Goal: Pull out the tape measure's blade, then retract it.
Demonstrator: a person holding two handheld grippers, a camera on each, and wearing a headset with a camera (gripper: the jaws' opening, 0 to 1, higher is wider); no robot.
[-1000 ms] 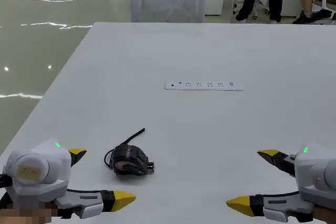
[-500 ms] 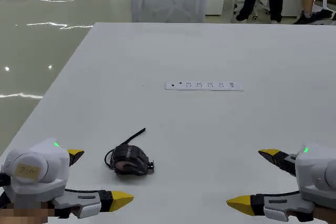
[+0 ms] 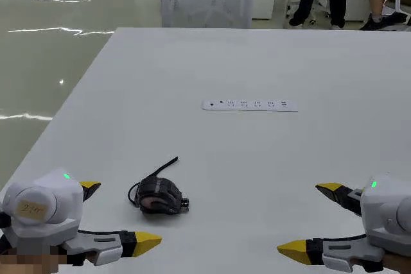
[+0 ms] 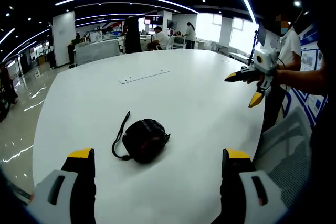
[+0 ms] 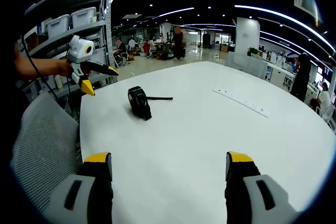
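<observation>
A black tape measure (image 3: 159, 196) with a black wrist strap lies on the white table (image 3: 257, 62), its blade wound in. The left gripper view has the tape measure (image 4: 146, 140) just ahead of my jaws, and the right gripper view has the tape measure (image 5: 138, 102) farther off to the left. My left gripper (image 3: 121, 215) is open at the near left, a short way left of it. Open too, my right gripper (image 3: 309, 218) hovers at the near right, well apart from it. Nothing is held.
A white power strip (image 3: 250, 104) lies flat in the middle of the table. A grey chair (image 3: 205, 6) stands at the far edge, with people beyond it. The table's left edge (image 3: 58, 117) drops to a shiny floor.
My left gripper has drifted slightly down and left in the head view. The tape measure and my right gripper have stayed where they were.
</observation>
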